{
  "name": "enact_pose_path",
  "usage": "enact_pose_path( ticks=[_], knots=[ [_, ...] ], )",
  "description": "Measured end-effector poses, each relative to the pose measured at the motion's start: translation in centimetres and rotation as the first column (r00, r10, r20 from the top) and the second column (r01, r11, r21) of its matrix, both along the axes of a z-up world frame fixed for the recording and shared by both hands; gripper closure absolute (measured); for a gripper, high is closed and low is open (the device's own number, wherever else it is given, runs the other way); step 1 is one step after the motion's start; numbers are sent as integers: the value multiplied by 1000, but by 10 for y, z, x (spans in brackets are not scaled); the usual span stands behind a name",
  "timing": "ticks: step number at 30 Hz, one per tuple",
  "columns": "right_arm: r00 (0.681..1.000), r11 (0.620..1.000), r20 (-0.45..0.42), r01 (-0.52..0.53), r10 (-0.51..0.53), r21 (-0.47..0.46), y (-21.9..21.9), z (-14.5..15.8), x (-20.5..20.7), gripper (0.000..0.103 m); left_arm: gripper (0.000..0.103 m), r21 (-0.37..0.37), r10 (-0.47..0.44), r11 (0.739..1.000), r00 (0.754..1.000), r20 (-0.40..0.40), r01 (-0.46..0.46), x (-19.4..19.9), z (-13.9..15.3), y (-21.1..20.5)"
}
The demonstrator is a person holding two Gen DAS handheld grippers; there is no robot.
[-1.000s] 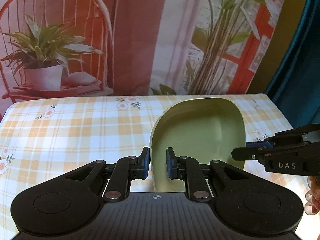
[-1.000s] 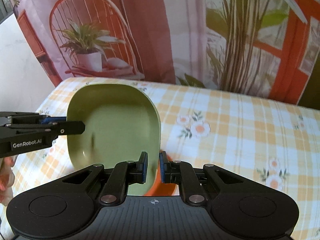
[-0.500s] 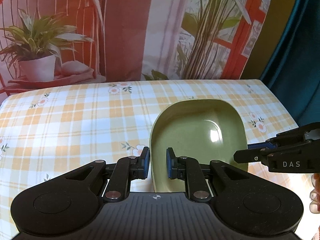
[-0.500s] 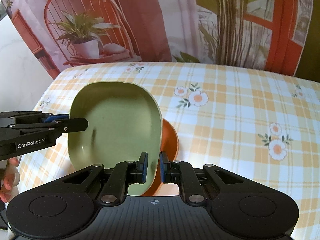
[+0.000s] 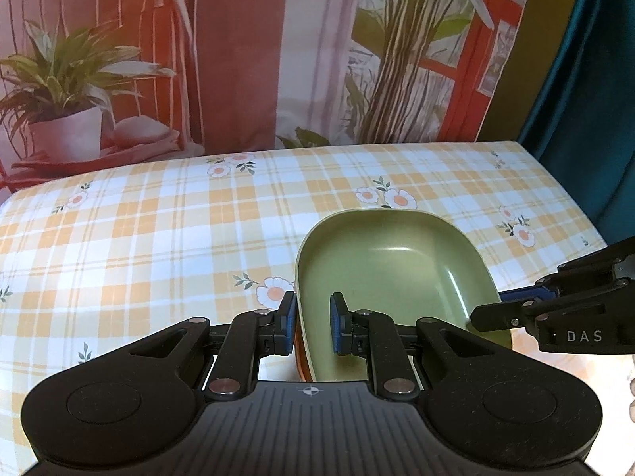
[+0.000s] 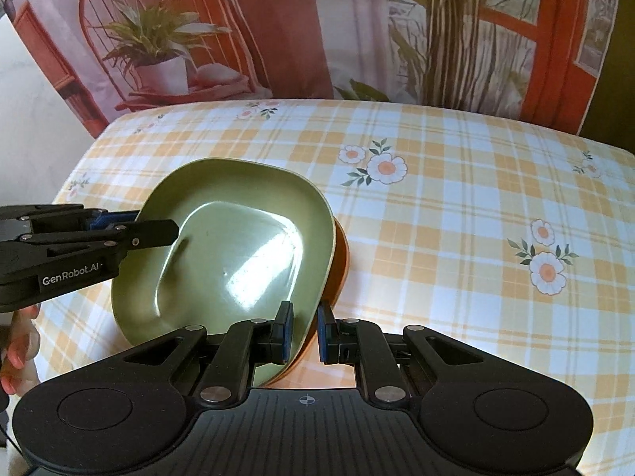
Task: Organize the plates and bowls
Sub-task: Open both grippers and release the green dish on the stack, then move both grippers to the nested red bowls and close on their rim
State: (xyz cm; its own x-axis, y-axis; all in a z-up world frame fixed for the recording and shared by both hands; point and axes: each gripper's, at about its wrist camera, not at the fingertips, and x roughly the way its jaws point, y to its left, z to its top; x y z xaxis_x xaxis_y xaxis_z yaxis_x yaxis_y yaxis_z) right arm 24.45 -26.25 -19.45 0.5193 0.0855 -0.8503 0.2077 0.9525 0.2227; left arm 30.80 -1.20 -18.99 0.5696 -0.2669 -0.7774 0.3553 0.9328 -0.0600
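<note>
A green, rounded-square plate [image 5: 393,273] [image 6: 238,246] hangs low over the checked tablecloth, tilted a little, held by opposite rims. My left gripper [image 5: 313,325] is shut on its near-left rim; from the right wrist that gripper [image 6: 174,230] shows at the plate's left edge. My right gripper [image 6: 304,333] is shut on the other rim and appears from the side [image 5: 488,309] in the left wrist view. An orange plate [image 6: 341,261] [image 5: 298,361] lies directly under the green one, mostly hidden. Whether the two plates touch cannot be told.
The table [image 5: 158,246] [image 6: 476,198] carries a yellow-checked cloth with daisies. A printed curtain hangs behind its far edge [image 5: 317,146]. A dark teal drape [image 5: 587,119] stands at the right. A person's fingers [image 6: 16,341] hold the left gripper's handle.
The green plate has swung from steeply upright to nearly flat and come down towards the table with both grippers. The orange plate has come into view beneath it.
</note>
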Motion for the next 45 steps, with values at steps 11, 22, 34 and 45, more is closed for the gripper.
enact_pose_path(
  ticks=[11, 22, 34, 45],
  knots=[
    [1000, 999, 0, -8, 8, -47, 3, -4, 3, 86, 85, 3, -4, 1000, 1000, 13, 4, 3, -7, -4],
    [1000, 999, 5, -11, 11, -49, 2, -2, 0, 84, 85, -6, 12, 1000, 1000, 2, -12, 4, -10, 4],
    [1000, 998, 6, -10, 11, -55, 0, -6, -2, 94, 85, -11, 20, 1000, 1000, -4, -20, 3, -13, 5],
    [996, 991, 80, -29, 40, -130, 15, 8, -17, 76, 85, -18, 46, 999, 998, 33, -45, -15, 7, 11]
  ],
)
